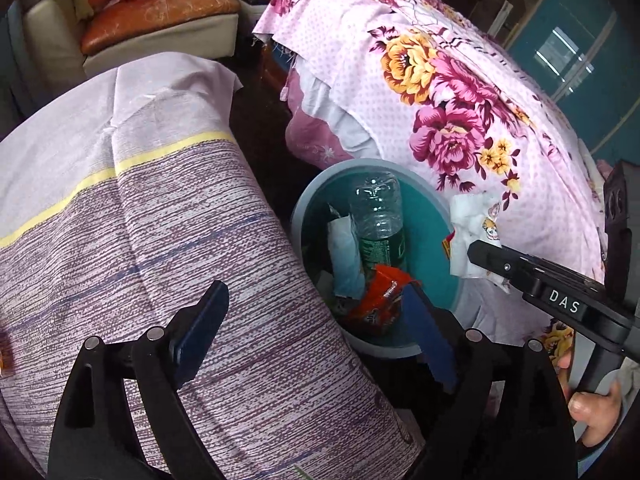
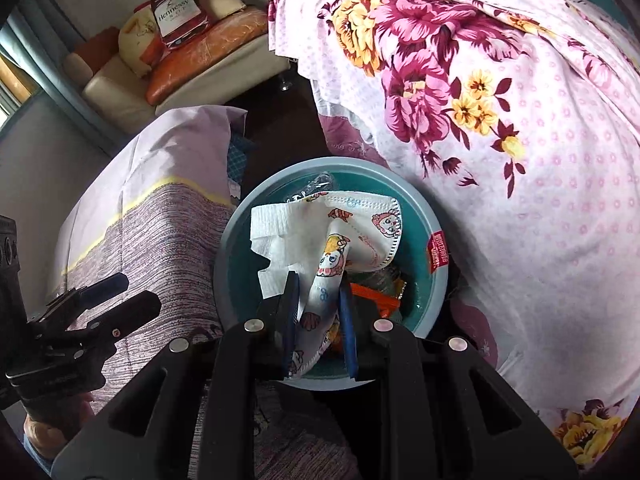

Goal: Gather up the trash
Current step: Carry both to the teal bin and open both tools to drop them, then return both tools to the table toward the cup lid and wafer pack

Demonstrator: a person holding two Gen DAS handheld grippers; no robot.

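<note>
A round grey-rimmed teal bin (image 1: 306,200) stands on the floor between two covered pieces of furniture; it also shows in the right wrist view (image 2: 438,280). Inside lie a clear plastic bottle (image 1: 376,208), crumpled paper (image 1: 344,248) and an orange snack wrapper (image 1: 380,296). My right gripper (image 2: 318,288) is shut on a white cartoon-print face mask with a tissue (image 2: 332,240), held right above the bin; it shows at the bin's right rim in the left wrist view (image 1: 472,220). My left gripper (image 1: 316,308) is open and empty, over the striped cover and the bin's near edge.
A purple striped cover (image 1: 160,240) drapes furniture on the left. A pink floral sheet (image 1: 460,112) covers a bed on the right. A cream and orange sofa (image 1: 160,12) with a red bag stands at the back. Dark floor runs between them.
</note>
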